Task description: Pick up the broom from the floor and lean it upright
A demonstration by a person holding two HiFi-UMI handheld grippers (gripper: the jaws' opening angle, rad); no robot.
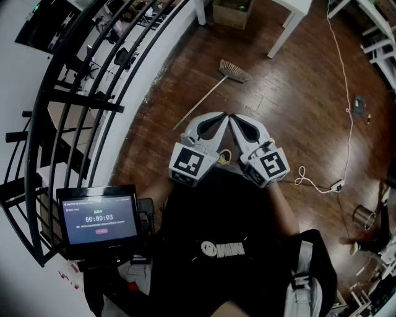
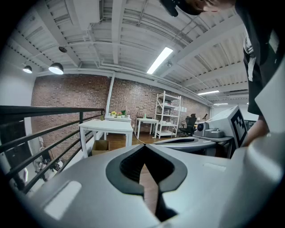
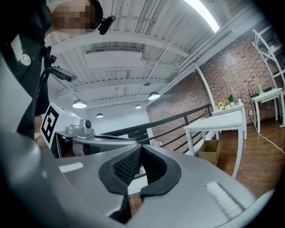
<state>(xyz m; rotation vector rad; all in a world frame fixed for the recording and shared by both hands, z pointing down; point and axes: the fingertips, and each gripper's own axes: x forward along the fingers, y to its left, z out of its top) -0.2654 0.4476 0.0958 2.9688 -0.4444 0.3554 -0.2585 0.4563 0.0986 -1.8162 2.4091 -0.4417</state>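
Observation:
The broom (image 1: 213,85) lies flat on the wooden floor ahead of me, its bristle head at the far end and the thin handle running down-left toward the railing. Both grippers hang side by side in front of my chest, well short of the broom. My left gripper (image 1: 224,116) has its jaws shut with nothing between them, its tips meeting (image 2: 144,146). My right gripper (image 1: 232,117) is shut too and holds nothing, its tips touching (image 3: 140,147). The broom does not show in either gripper view.
A black metal railing (image 1: 80,99) curves along the left. White table legs (image 1: 286,28) and a cardboard box (image 1: 232,12) stand beyond the broom. A white cable (image 1: 346,117) trails across the floor at right, near a metal cup (image 1: 364,217). A tablet (image 1: 99,220) sits at lower left.

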